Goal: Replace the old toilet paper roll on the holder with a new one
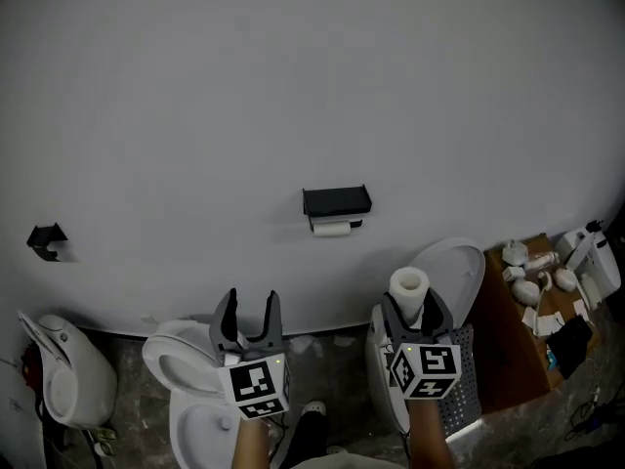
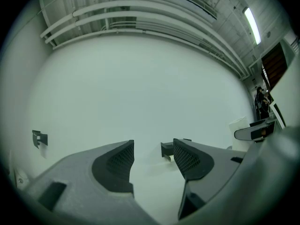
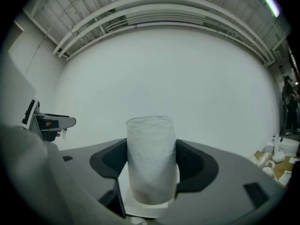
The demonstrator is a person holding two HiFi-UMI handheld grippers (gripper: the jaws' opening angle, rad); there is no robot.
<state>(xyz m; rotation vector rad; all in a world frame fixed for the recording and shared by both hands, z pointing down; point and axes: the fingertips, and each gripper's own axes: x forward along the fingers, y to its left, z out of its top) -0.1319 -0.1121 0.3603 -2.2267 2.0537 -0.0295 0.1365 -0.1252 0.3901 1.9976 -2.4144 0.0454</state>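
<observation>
Toilet paper roll (image 3: pixel 151 158), clamped upright in the right gripper (image 1: pixel 414 313), may crush or slip before the empty left gripper (image 1: pixel 250 307), jaws apart, clears the old roll (image 1: pixel 332 229).

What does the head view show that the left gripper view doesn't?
Only the head view: white toilets on the floor and a cluttered brown table. Only the left gripper view: ceiling pipes and a strip light. Both: the white wall, the black paper holder and a small black bracket left of it.
</observation>
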